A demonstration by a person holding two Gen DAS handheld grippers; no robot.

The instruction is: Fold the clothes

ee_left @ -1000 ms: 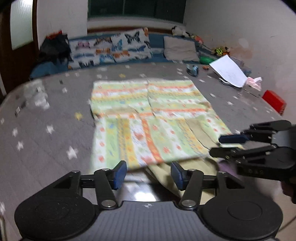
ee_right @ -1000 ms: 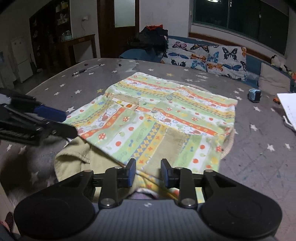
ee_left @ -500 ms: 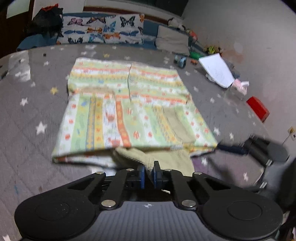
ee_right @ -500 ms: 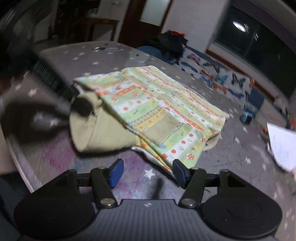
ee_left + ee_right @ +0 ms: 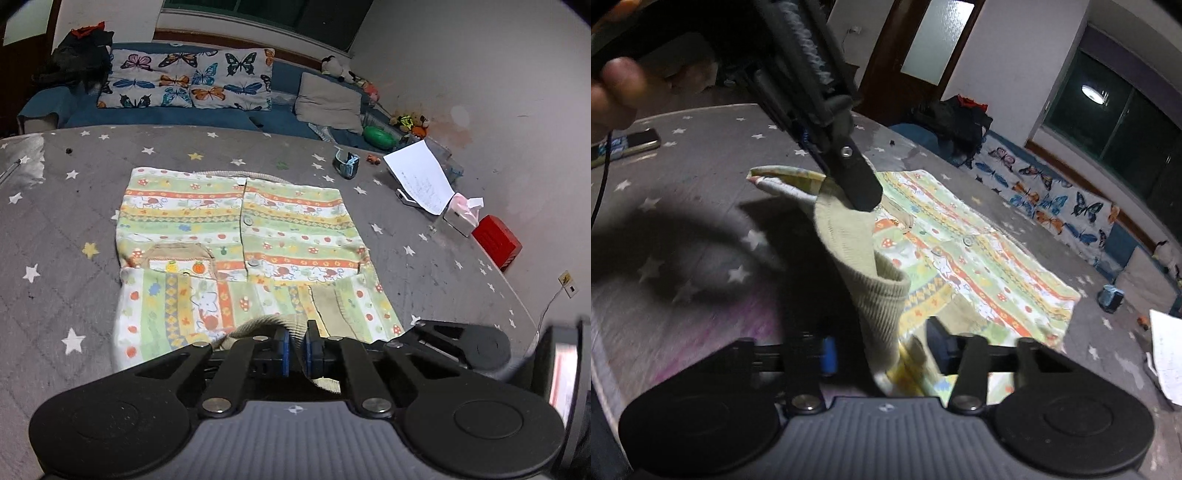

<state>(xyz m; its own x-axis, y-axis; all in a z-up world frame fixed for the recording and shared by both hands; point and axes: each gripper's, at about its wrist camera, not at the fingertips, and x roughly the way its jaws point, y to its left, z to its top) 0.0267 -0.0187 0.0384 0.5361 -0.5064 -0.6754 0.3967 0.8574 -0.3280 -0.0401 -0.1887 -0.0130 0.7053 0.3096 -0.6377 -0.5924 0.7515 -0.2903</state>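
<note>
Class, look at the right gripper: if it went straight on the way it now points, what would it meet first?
Most likely the ribbed khaki hem of the garment, which hangs between the open fingers of the right gripper. Depth is unclear, though; beyond it lies the patterned garment on the table.

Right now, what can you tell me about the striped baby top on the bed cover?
The top is soft printed cotton in green, orange and yellow bands with cartoon animals and mushrooms, buttons down the front, a tan patch pocket and olive ribbed trim. It lies flat on the grey starred cover, partly folded. The left gripper has its jaws shut on the near ribbed edge, lifting it; the right gripper is open around hanging cloth.
</note>
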